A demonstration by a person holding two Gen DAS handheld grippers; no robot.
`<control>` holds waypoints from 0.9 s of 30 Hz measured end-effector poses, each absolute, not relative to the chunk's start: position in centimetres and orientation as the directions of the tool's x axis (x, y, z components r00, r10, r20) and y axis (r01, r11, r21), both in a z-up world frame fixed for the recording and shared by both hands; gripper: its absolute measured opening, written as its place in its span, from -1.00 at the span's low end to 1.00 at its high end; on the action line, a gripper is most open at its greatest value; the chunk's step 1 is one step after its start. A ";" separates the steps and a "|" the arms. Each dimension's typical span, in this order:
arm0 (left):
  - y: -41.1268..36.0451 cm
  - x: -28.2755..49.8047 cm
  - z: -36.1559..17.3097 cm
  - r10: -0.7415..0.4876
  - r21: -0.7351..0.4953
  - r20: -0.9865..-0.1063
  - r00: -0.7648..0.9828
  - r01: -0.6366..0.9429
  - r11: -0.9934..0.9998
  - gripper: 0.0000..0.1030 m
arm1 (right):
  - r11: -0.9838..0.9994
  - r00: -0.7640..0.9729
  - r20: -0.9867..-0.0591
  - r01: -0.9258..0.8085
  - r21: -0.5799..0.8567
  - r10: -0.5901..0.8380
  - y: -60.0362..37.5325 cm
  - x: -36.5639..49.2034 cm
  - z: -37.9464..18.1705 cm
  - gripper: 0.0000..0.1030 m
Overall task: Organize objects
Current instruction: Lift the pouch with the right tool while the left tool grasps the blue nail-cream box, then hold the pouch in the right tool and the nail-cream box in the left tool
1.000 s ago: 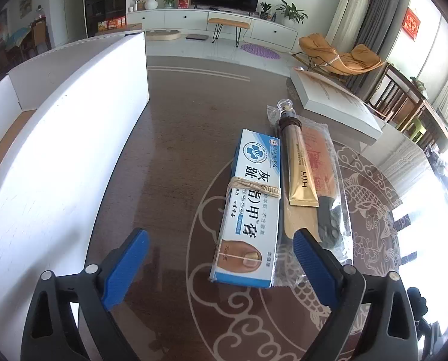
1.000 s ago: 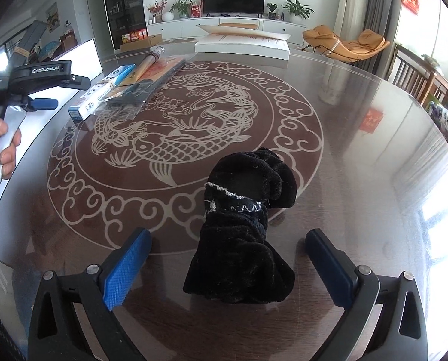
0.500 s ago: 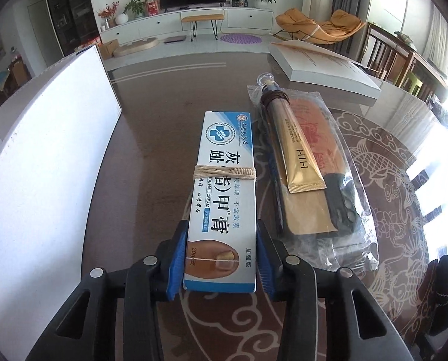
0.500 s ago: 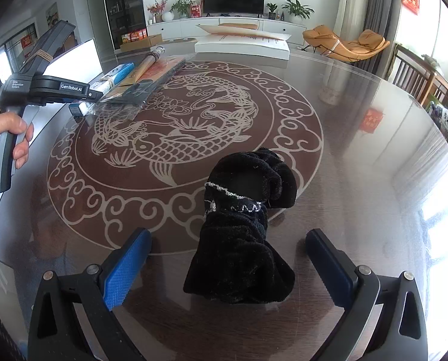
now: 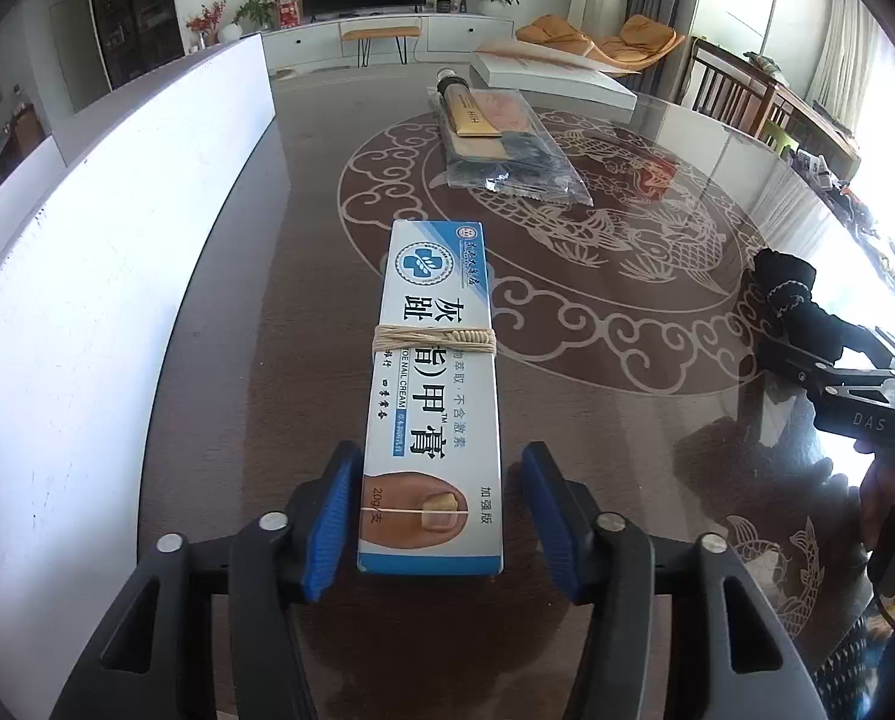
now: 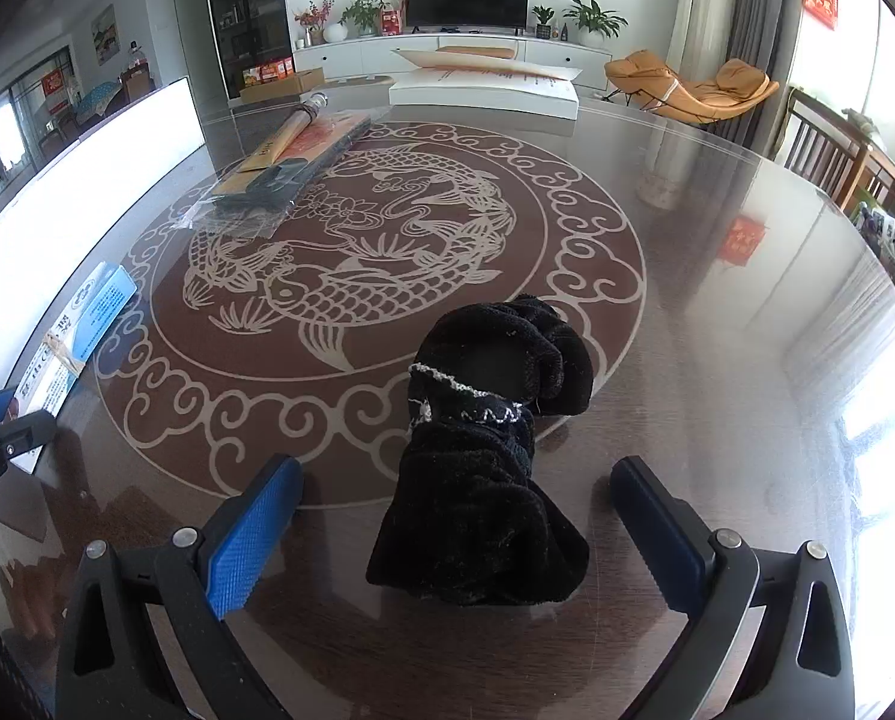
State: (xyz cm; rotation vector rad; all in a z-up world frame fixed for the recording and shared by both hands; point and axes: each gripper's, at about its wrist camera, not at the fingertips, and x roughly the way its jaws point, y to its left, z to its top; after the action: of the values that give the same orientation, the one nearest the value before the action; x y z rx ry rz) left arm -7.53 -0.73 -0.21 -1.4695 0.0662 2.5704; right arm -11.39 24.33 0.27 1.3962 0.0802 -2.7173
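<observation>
One glossy fish-patterned round table point(image 6: 717, 312), living room.

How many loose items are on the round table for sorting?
3. A toe nail cream box near the left edge, between the open left gripper pads; a clear plastic packet farther back; black fabric before the right gripper.

The left tool point(image 5: 432, 516) points steeply down, and its jaws have just been opening: the blue pads point(image 5: 327, 525) now stand a little apart on either side of a boxed cream point(image 5: 432, 384), the left-side pad at most brushing it, the other clear. The right tool point(image 6: 456, 531) also tilts down, jaws spread wide, pads point(image 6: 249, 534) well clear of the black cloth point(image 6: 483, 450) between them.
</observation>
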 end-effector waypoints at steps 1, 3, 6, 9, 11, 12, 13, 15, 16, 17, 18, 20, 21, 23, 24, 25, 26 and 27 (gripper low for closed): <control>-0.7 -8.0 -0.4 0.146 -0.067 -0.864 -0.483 -0.177 -0.982 0.68 | -0.995 -0.580 -0.813 0.100 -0.008 -0.051 24.3 -11.4 0.3 0.99; -0.8 -9.1 -0.5 0.144 -0.070 -0.861 -0.488 -0.168 -0.983 0.73 | -0.995 -0.580 -0.813 0.100 -0.008 -0.052 24.3 -11.4 0.3 0.99; -0.7 -11.0 -0.6 0.100 -0.030 -0.858 -0.504 -0.146 -0.989 0.73 | -0.995 -0.580 -0.813 0.100 -0.008 -0.052 24.3 -11.4 0.3 0.99; -0.4 -12.3 -0.9 0.067 0.009 -0.857 -0.510 -0.144 -0.990 0.86 | -0.995 -0.580 -0.813 0.100 -0.007 -0.052 24.3 -11.4 0.3 0.99; -0.4 -12.7 -1.3 0.063 0.010 -0.854 -0.516 -0.138 -0.990 1.00 | -0.995 -0.580 -0.813 0.100 -0.008 -0.052 24.3 -11.4 0.3 0.99; -0.5 -12.6 -1.4 0.068 0.003 -0.845 -0.531 -0.131 -0.991 1.00 | -0.995 -0.580 -0.813 0.100 -0.008 -0.052 24.3 -11.4 0.3 0.99; -0.5 -12.4 -1.4 0.067 0.003 -0.833 -0.549 -0.125 -0.992 1.00 | -0.995 -0.580 -0.813 0.099 -0.008 -0.052 24.3 -11.4 0.3 0.99; -0.5 -12.3 -1.5 0.059 0.006 -0.823 -0.565 -0.113 -0.994 1.00 | -0.995 -0.580 -0.813 0.099 -0.008 -0.052 24.3 -11.4 0.3 1.00; -0.4 -12.5 -1.6 0.059 0.006 -0.822 -0.566 -0.112 -0.994 1.00 | -0.995 -0.580 -0.813 0.099 -0.008 -0.052 24.3 -11.4 0.3 1.00; -0.4 -12.5 -1.6 0.059 0.005 -0.822 -0.567 -0.111 -0.994 1.00 | -0.995 -0.580 -0.813 0.099 -0.008 -0.052 24.3 -11.4 0.3 1.00; -0.5 -12.5 -1.5 0.059 0.005 -0.822 -0.567 -0.111 -0.994 1.00 | -0.995 -0.580 -0.813 0.099 -0.008 -0.052 24.3 -11.4 0.3 0.99; -0.4 -12.6 -1.6 0.060 0.005 -0.822 -0.567 -0.111 -0.994 1.00 | -0.995 -0.580 -0.813 0.099 -0.008 -0.051 24.3 -11.4 0.3 1.00; -0.5 -12.6 -1.6 0.060 0.005 -0.821 -0.567 -0.111 -0.994 1.00 | -0.995 -0.580 -0.813 0.099 -0.008 -0.051 24.3 -11.4 0.3 1.00; -0.4 -12.6 -1.6 0.059 0.005 -0.822 -0.567 -0.111 -0.994 1.00 | -0.995 -0.580 -0.813 0.099 -0.008 -0.051 24.3 -11.4 0.3 1.00; -0.4 -12.6 -1.5 0.059 0.005 -0.822 -0.567 -0.111 -0.994 1.00 | -0.995 -0.580 -0.813 0.099 -0.008 -0.051 24.3 -11.4 0.3 1.00; -0.4 -12.6 -1.5 0.060 0.005 -0.822 -0.567 -0.111 -0.994 1.00 | -0.995 -0.580 -0.813 0.099 -0.008 -0.051 24.3 -11.4 0.3 1.00; -0.4 -12.6 -1.5 0.060 0.005 -0.822 -0.567 -0.111 -0.994 1.00 | -0.995 -0.580 -0.813 0.099 -0.008 -0.051 24.3 -11.4 0.3 1.00; -0.5 -12.6 -1.6 0.060 0.005 -0.822 -0.567 -0.111 -0.994 1.00 | -0.995 -0.580 -0.813 0.099 -0.008 -0.051 24.3 -11.4 0.3 1.00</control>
State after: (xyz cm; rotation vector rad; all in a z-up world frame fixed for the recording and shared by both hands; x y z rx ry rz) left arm -12.59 -0.45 -1.55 -1.4108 0.0850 2.6971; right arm -11.42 24.30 0.26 1.3963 0.0801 -2.7184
